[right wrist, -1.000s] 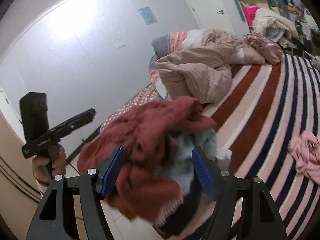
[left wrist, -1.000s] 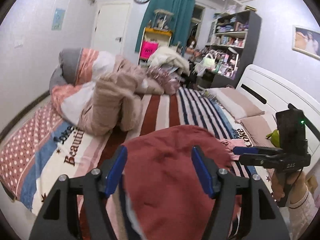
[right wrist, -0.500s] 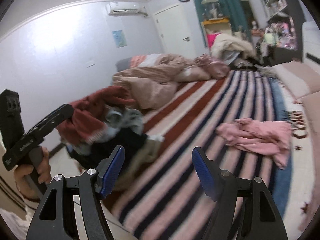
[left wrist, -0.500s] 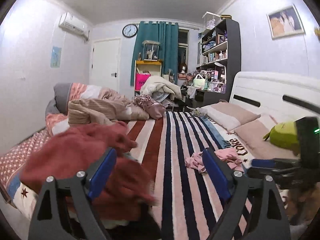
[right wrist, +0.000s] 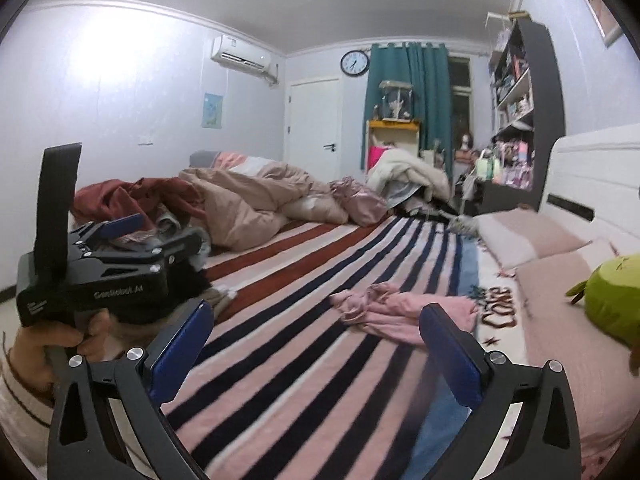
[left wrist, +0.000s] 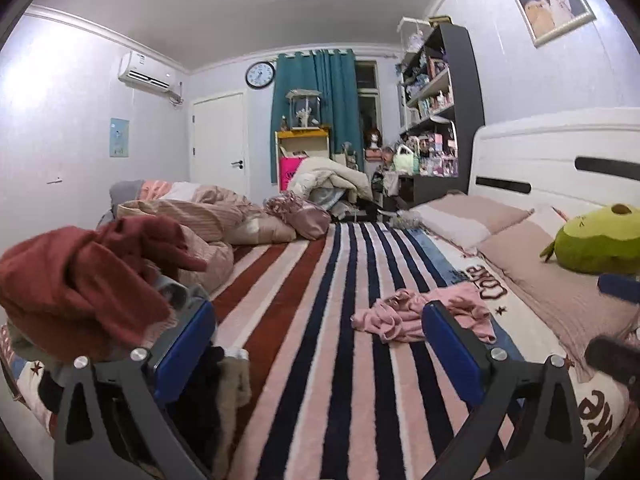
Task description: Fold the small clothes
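A crumpled pink garment (left wrist: 424, 314) lies on the striped bedspread (left wrist: 320, 320), a little ahead of both grippers; it also shows in the right wrist view (right wrist: 396, 306). A pile of clothes topped by a dark red garment (left wrist: 80, 280) sits at the bed's left edge and shows in the right wrist view (right wrist: 132, 200). My left gripper (left wrist: 320, 348) is open and empty above the bed. My right gripper (right wrist: 316, 344) is open and empty. The left gripper also appears in the right wrist view (right wrist: 152, 236), held at the left by a hand.
A bunched beige duvet (left wrist: 208, 220) lies at the far left of the bed. Pillows (left wrist: 468, 216) and a green plush toy (left wrist: 596, 240) lie along the white headboard (left wrist: 560, 152) on the right. Shelves (left wrist: 436, 112) and a door (left wrist: 218, 144) stand beyond.
Both grippers have swung away from the red clothes pile towards the middle of the bed. The pink garment has come into view ahead of both. Both stay open.
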Tool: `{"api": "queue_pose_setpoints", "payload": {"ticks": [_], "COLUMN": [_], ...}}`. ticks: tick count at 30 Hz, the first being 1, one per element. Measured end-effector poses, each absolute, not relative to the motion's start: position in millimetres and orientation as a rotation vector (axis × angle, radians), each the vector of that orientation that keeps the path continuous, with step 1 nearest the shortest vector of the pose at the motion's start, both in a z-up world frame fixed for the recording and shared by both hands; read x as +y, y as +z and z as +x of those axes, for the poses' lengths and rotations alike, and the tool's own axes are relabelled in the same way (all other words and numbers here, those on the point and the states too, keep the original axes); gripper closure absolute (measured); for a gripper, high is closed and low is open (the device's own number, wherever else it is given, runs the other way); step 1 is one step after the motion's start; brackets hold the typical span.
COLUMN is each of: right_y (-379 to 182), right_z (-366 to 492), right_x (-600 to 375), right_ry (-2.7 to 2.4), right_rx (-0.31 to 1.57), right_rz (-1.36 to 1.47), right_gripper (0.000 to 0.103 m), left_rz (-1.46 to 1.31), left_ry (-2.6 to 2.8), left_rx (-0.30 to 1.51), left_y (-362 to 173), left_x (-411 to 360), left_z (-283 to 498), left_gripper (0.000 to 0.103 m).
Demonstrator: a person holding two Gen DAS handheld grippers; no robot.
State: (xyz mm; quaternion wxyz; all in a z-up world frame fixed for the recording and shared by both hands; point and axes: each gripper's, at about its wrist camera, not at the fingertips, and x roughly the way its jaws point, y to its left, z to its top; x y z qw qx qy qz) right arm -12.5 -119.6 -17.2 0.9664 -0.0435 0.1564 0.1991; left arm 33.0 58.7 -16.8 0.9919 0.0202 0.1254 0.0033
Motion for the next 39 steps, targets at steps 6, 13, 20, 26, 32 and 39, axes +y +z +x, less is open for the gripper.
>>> {"api": "queue_pose_setpoints", "payload": {"ticks": [6, 13, 20, 26, 32, 39], "right_y": [-19.1, -21.2, -23.7, -24.2, -24.4, -24.8], "right_z": [-5.9, -10.2, -11.0, -10.3, -9.1, -9.3], "right_x": [-135.1, -133.0, -130.8, -132.2, -138.6, -143.4], "right_ry": [0.374, 0.371, 0.375, 0.377, 0.364, 0.317], "right_rx": [0.320, 0.317, 0.319, 0.322, 0.321, 0.311], "right_rz": [-0.042, -0.062, -0.069, -0.052, -0.027, -0.049], "right_gripper": [0.000, 0.000, 0.000, 0.000, 0.000, 0.000], "left_rz": [0.049, 0.035, 0.029, 0.015, 0.014, 0.004], "left_ry": [0.003, 0.014, 0.031, 0.027, 0.034, 0.030], "left_rx": [0.265, 0.248, 0.239, 0.231, 0.222, 0.215], "left_y": [-24.0, -23.8, -24.8, -25.6, -25.0, -26.0], "left_x": [49.0, 55.6, 60.5, 61.6, 59.8, 58.1], "left_z": [40.4, 38.2, 32.8, 28.5, 27.0, 25.7], "left_gripper": [0.001, 0.001, 0.001, 0.001, 0.001, 0.001]}}
